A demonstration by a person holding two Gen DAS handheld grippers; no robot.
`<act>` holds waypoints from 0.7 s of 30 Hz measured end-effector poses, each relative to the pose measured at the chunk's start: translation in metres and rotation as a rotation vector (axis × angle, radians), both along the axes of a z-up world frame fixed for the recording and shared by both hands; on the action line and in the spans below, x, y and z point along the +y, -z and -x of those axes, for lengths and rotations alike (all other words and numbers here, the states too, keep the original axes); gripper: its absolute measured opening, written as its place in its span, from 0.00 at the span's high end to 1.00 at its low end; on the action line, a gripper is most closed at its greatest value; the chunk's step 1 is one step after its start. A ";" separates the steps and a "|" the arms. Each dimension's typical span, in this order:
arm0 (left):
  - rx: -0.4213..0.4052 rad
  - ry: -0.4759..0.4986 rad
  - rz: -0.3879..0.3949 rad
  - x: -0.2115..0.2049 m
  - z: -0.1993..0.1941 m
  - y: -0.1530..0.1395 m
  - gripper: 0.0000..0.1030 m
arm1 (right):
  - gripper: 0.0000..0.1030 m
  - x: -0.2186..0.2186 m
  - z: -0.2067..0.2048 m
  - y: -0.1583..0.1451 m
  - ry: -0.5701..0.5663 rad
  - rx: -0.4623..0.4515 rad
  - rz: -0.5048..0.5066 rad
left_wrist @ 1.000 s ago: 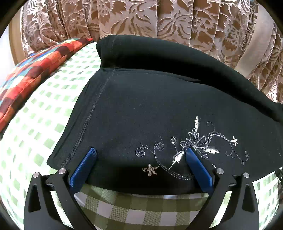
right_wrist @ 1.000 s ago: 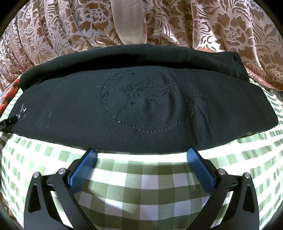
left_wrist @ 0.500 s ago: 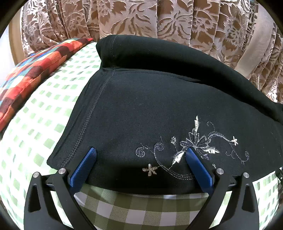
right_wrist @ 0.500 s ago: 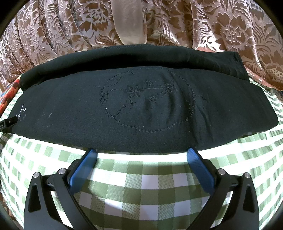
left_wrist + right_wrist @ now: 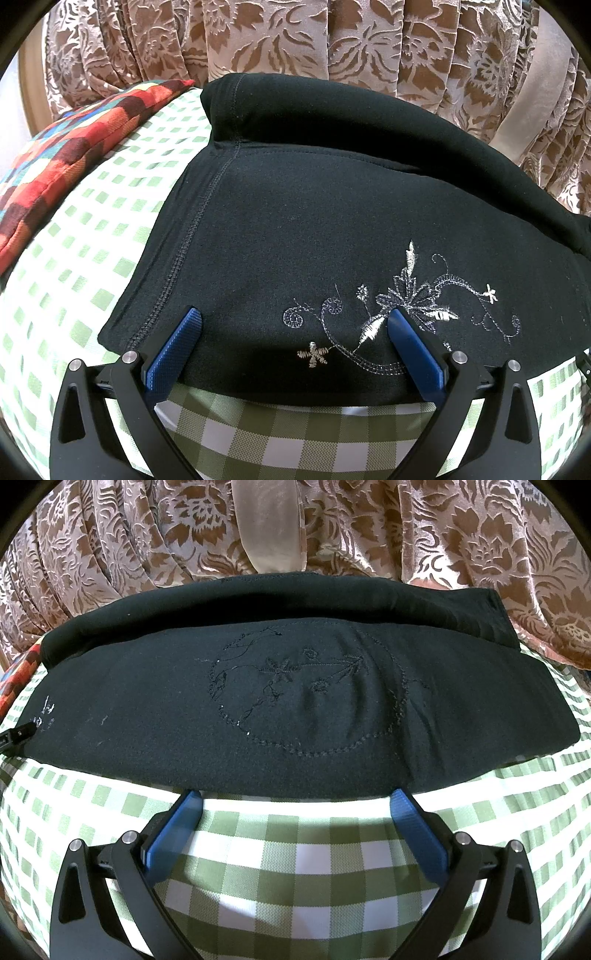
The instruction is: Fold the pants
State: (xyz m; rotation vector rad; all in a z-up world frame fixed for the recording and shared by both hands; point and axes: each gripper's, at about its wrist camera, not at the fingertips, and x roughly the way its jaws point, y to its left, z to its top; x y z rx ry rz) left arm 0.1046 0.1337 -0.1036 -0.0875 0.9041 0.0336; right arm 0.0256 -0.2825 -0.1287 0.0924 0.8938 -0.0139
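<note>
We had both tongs spread — left tongs [image 5: 293, 319] over the black embroidered pants [image 5: 332, 221], right tongs [image 5: 295, 801] at their near edge, gripping nothing — pants folded on the green-checked cloth [image 5: 295, 867]; a shallow pinch risked catching only the top layer.

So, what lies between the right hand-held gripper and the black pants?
Only bare green checked cloth: in the right wrist view, the right hand-held gripper sits open just short of the pants.
</note>
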 end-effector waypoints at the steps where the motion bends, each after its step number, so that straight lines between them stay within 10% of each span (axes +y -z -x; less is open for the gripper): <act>1: 0.000 0.001 0.003 0.001 0.001 0.000 0.03 | 0.02 0.000 -0.002 0.000 0.000 0.000 0.000; 21: -0.096 -0.016 -0.101 -0.064 0.068 -0.049 0.03 | 0.02 -0.015 0.007 -0.020 -0.010 0.034 -0.065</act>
